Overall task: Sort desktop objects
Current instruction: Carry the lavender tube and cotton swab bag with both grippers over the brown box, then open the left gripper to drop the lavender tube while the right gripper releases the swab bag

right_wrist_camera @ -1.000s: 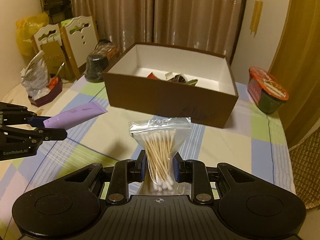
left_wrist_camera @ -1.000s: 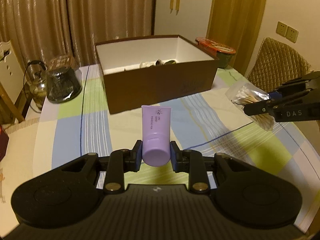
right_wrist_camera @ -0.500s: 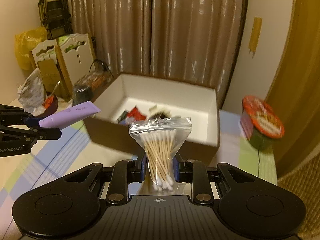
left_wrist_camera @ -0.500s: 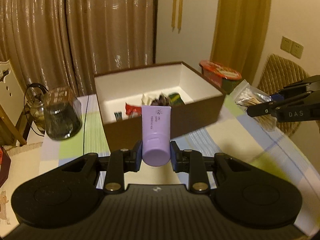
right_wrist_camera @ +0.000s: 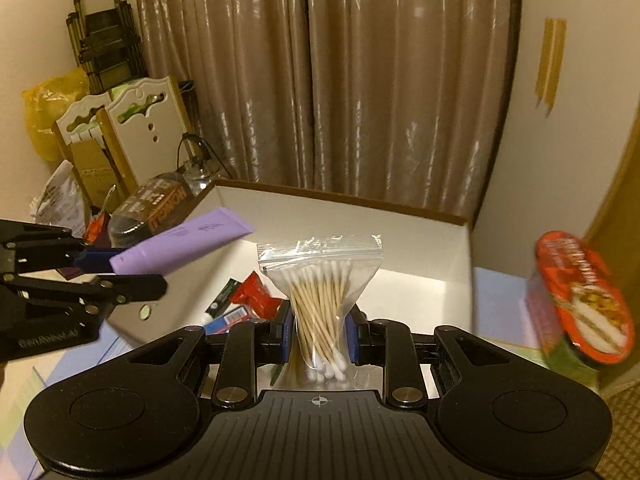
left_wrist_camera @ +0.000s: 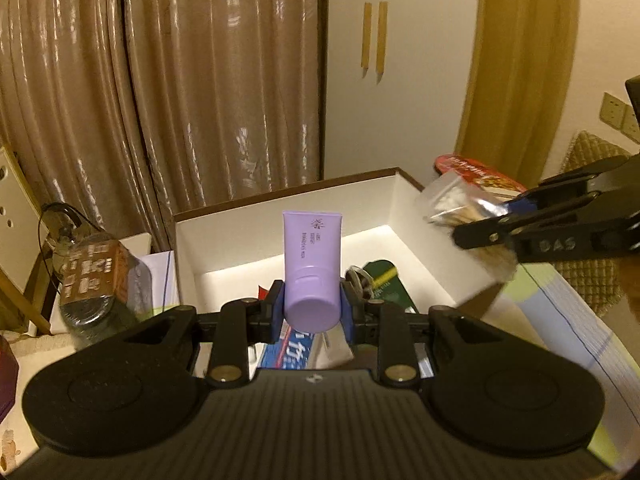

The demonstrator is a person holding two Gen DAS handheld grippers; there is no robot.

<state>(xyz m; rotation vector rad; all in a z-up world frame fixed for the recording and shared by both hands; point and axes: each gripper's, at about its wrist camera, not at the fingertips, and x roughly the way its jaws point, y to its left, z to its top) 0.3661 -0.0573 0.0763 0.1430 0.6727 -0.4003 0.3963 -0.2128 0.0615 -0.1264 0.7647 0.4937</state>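
1. The left claw (left_wrist_camera: 312,304) was clamped on a purple tube (left_wrist_camera: 312,268), cap end toward the camera, held above the open box (left_wrist_camera: 436,236).
2. The right claw (right_wrist_camera: 318,338) was closed tight around a clear bag of cotton swabs (right_wrist_camera: 320,296), also over the box.
3. Inside the box lay a red packet (right_wrist_camera: 256,298), a blue tube (left_wrist_camera: 296,354) and other small items.
4. A red-lidded noodle bowl (right_wrist_camera: 584,304) stood on the checked surface (left_wrist_camera: 568,312) to the right of the box.

Home: curtains (left_wrist_camera: 200,80), wardrobe (left_wrist_camera: 400,60), clothed table (left_wrist_camera: 560,320).
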